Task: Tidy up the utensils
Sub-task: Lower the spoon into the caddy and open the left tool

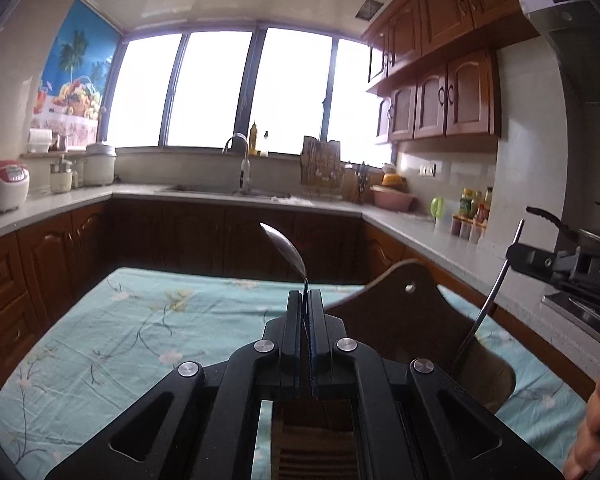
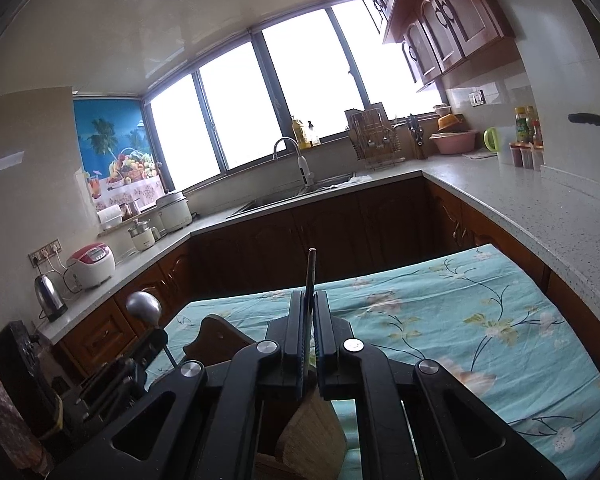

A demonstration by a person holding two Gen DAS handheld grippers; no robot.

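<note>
A table (image 1: 100, 344) covered with a light blue flowered cloth is standing in the middle of a kitchen. Brown cupboards (image 1: 52, 264) and a grey counter (image 2: 540, 208) are running around three sides, and big bright windows (image 1: 220, 88) are glowing behind the sink (image 1: 220, 190).

The left gripper (image 1: 306, 300) is pinching one metal spoon (image 1: 286, 250), its jaws pressed together on the handle. The spoon is standing up out of the fingertips, its bowl leaning up and to the left, away from the camera.

The right gripper (image 2: 310, 304) is pinching one thin metal stick (image 2: 311, 276), maybe a chopstick, with its jaws squeezed tight. The stick is pointing almost straight up, and in the left view its lower end is reaching down toward a brown wooden holder (image 1: 404, 312).

That one holder is sitting on the cloth just beyond and below both grippers. A hand (image 1: 596, 420) is showing at the right edge.
</note>
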